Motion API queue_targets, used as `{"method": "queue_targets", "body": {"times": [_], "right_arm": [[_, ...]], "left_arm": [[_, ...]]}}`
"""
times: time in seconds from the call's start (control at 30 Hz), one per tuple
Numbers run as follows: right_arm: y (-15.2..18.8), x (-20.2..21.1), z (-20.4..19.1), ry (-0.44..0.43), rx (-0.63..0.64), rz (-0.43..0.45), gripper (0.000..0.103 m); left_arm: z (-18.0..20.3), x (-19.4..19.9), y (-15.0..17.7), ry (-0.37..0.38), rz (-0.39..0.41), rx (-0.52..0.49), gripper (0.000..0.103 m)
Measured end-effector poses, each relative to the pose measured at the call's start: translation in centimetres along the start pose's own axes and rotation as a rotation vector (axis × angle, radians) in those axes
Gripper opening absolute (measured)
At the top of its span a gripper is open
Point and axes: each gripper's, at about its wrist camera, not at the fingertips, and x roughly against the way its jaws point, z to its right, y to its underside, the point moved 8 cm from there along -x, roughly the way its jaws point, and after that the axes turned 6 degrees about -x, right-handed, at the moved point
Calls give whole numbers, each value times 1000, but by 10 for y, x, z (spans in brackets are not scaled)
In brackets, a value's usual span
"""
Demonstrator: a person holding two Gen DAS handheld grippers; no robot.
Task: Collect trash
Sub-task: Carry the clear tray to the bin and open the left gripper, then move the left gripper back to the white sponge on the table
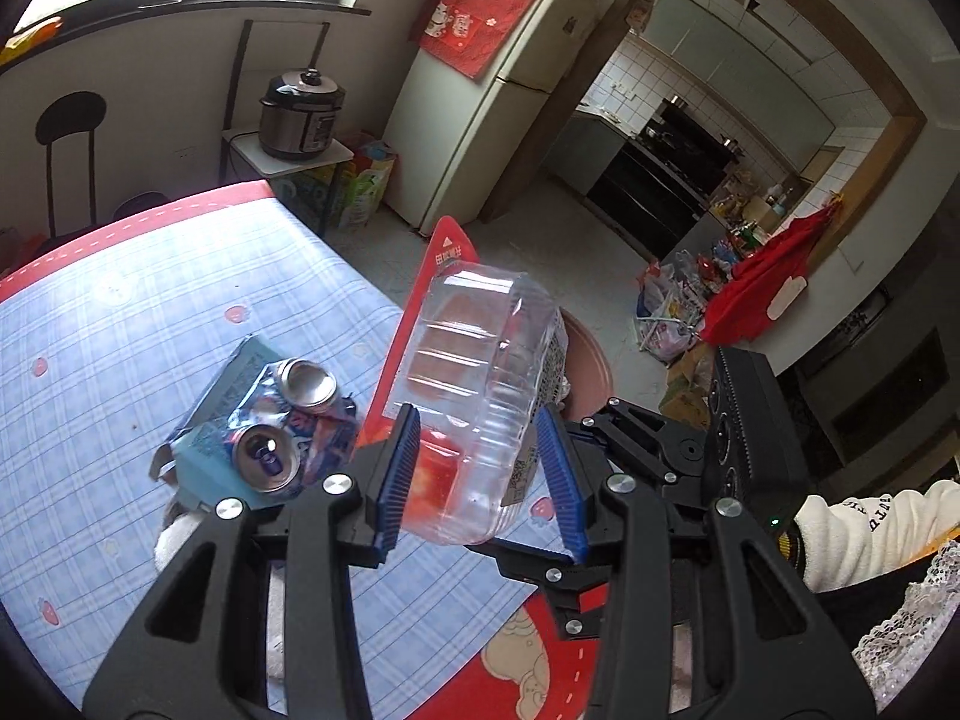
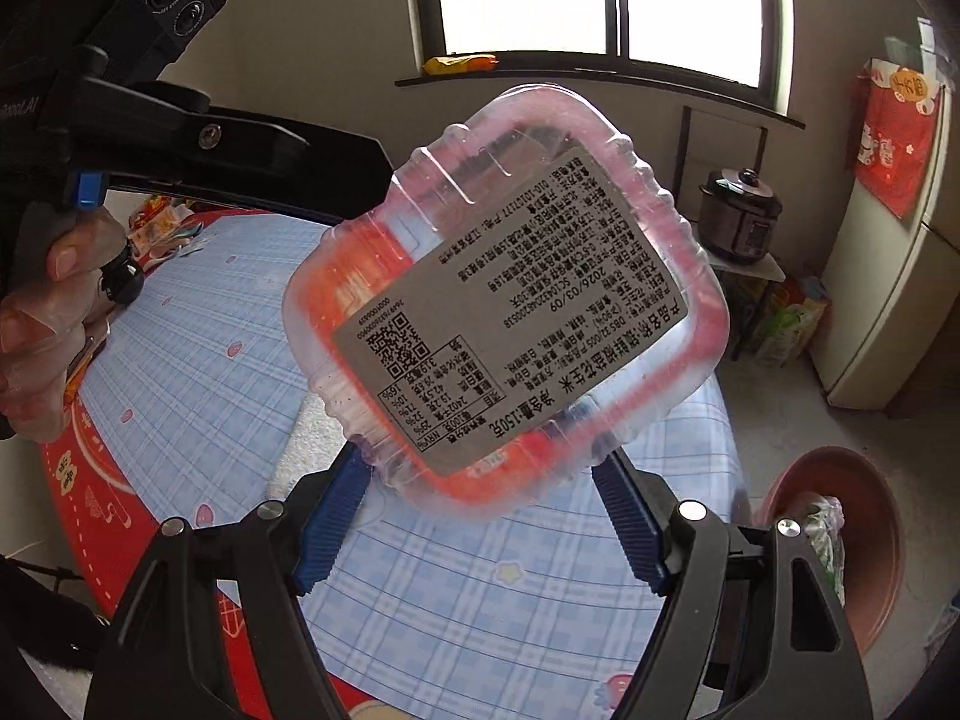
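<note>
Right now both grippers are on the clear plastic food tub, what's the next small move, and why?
Probably carry the clear plastic food tub sideways until it hangs over the round brown bin, then release. The left gripper and right gripper both clamp it above the blue checked tablecloth, and the bin sits just off the table's edge, already holding trash.

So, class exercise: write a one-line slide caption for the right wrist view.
Both grippers hold a clear plastic tub, label facing the camera, above the checked tablecloth, brown bin at right.
</note>
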Motion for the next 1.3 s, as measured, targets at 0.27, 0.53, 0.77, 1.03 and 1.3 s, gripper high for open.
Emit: {"method": "queue_targets", "body": {"times": [0.27, 0.53, 0.77, 1.03, 1.3], "right_arm": [[27, 46, 123, 130, -133, 24, 75], [51, 59, 234, 303, -240, 19, 83], [72, 70, 274, 396, -342, -10, 94], [74, 89, 259, 450, -397, 0, 98], [52, 85, 219, 420, -372, 18, 98]], "left_arm": [[83, -105, -50, 113, -65, -93, 42], [127, -209, -96, 73, -116, -142, 53], [105, -205, -90, -35, -111, -125, 65], [53, -144, -73, -158, -47, -79, 90], [-9, -62, -37, -303, 7, -16, 97]]}}
